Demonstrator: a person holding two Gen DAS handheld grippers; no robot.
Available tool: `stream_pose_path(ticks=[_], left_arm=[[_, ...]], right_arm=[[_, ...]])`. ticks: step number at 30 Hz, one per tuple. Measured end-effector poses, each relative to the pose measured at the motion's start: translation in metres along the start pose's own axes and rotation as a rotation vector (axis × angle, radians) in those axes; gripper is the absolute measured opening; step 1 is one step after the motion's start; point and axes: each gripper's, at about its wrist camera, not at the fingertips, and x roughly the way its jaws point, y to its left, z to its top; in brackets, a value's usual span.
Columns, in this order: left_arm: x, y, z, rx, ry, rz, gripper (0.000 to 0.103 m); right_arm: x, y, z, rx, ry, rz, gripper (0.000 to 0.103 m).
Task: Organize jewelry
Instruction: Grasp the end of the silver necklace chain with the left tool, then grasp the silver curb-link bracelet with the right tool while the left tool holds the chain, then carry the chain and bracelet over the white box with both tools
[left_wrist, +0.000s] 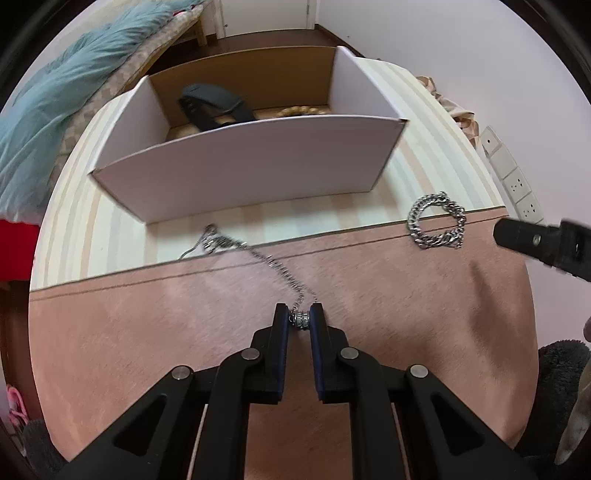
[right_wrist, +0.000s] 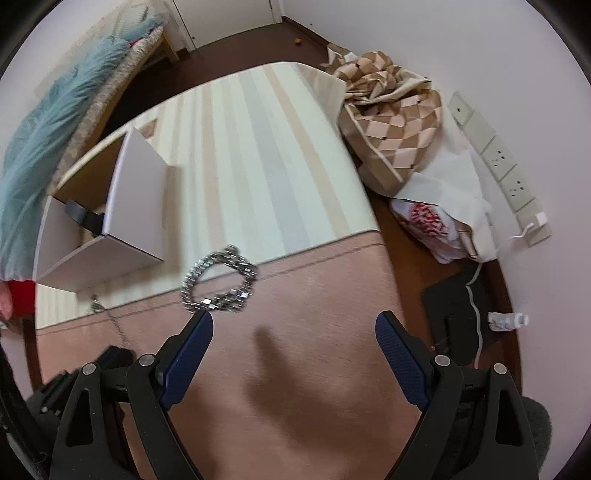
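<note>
My left gripper (left_wrist: 300, 320) is shut on the small silver pendant (left_wrist: 300, 319) of a thin chain necklace (left_wrist: 255, 254). The chain trails up and left across the pink cloth to a tangle near the white box (left_wrist: 251, 162). A black watch band (left_wrist: 214, 105) and a string of gold beads (left_wrist: 303, 110) lie in the box. A chunky silver link bracelet (right_wrist: 219, 280) lies on the cloth, just beyond the left fingertip of my right gripper (right_wrist: 293, 321). That gripper stands open with nothing between its pads. Its black finger (left_wrist: 543, 240) shows at the right edge of the left wrist view.
A striped cloth (right_wrist: 258, 147) covers the far part of the surface, a pink cloth (right_wrist: 314, 350) the near part. A chequered blanket (right_wrist: 388, 110), a white bag (right_wrist: 443, 221), a small bottle (right_wrist: 508, 320) and wall sockets (right_wrist: 495, 155) are to the right. A teal fluffy throw (left_wrist: 48, 107) lies at left.
</note>
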Motion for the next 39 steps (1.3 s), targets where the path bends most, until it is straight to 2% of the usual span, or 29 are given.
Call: stream_pose_path(ticks=[3, 8, 11, 12, 13, 14, 15, 20, 27, 35, 39], left_arm=[[-0.005, 0.017, -0.002, -0.046, 0.0, -0.001, 0.009], [-0.013, 0.044, -0.002, -0.107, -0.009, 0.012, 0.009], [-0.019, 0.054, -0.002, -0.131, -0.019, 0.009, 0.009], [-0.022, 0.058, -0.002, -0.141, -0.021, 0.0, 0.009], [-0.025, 0.06, -0.003, -0.151, -0.023, -0.007, 0.009], [-0.028, 0.064, -0.003, -0.162, -0.025, -0.021, 0.009], [-0.032, 0.067, -0.003, -0.172, -0.027, -0.032, 0.009], [-0.054, 0.079, -0.002, -0.193, -0.052, -0.061, 0.009], [-0.098, 0.087, 0.009, -0.197, -0.13, -0.095, 0.009], [-0.158, 0.093, 0.041, -0.184, -0.239, -0.17, 0.009], [-0.188, 0.096, 0.064, -0.168, -0.302, -0.2, 0.009]], right_arm=[[0.004, 0.008, 0.003, 0.003, -0.015, 0.033, 0.091], [0.021, 0.027, 0.015, -0.033, -0.044, -0.006, 0.072], [0.04, 0.037, 0.017, -0.071, -0.01, -0.053, 0.051], [0.04, 0.042, 0.016, -0.092, -0.032, -0.077, 0.046], [0.041, 0.046, 0.015, -0.109, -0.033, -0.083, 0.031], [0.041, 0.051, 0.012, -0.127, -0.038, -0.104, 0.024], [0.041, 0.054, 0.011, -0.136, -0.032, -0.097, 0.008], [0.029, 0.069, -0.004, -0.157, -0.033, 0.003, 0.007], [-0.023, 0.083, -0.009, -0.144, -0.086, 0.172, 0.007], [-0.089, 0.1, 0.015, -0.148, -0.147, 0.328, 0.007], [-0.119, 0.111, 0.035, -0.17, -0.187, 0.378, 0.007]])
